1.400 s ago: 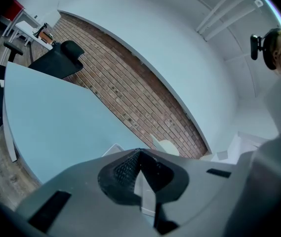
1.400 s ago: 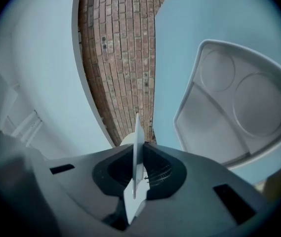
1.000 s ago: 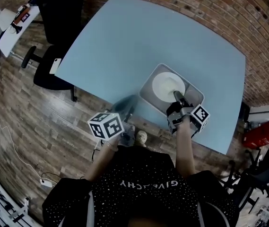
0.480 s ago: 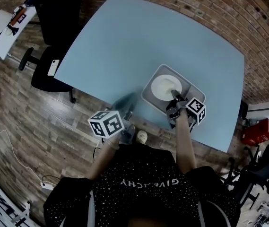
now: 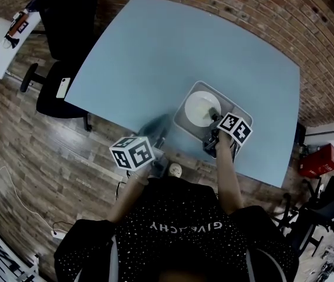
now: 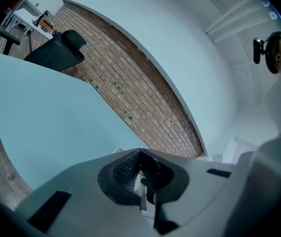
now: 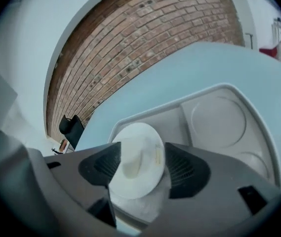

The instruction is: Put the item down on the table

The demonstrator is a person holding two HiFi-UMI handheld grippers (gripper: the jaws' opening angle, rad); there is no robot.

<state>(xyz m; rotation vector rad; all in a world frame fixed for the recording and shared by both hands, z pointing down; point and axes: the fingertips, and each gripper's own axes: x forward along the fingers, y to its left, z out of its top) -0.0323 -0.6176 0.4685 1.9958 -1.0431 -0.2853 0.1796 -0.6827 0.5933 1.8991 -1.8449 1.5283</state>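
A white plate (image 5: 202, 106) lies in a grey compartment tray (image 5: 187, 125) near the front edge of the light blue table (image 5: 172, 51). My right gripper (image 5: 213, 117) reaches over the tray's near side. In the right gripper view, the gripper (image 7: 141, 154) is shut on the plate (image 7: 138, 152) at its near rim, above the tray (image 7: 219, 117). My left gripper (image 5: 157, 128) hovers at the table's front edge, left of the tray. In the left gripper view, this gripper (image 6: 140, 154) is shut with nothing in it.
A black office chair (image 5: 67, 16) stands at the table's left end, and a second seat (image 5: 58, 93) holds a phone. A white desk (image 5: 2, 40) is at the far left and a red box (image 5: 316, 160) on the floor at right. Brick flooring borders the table's far side.
My right gripper has moved forward and a little left over the tray's near edge, closer in on the plate. The left gripper has stayed where it was.
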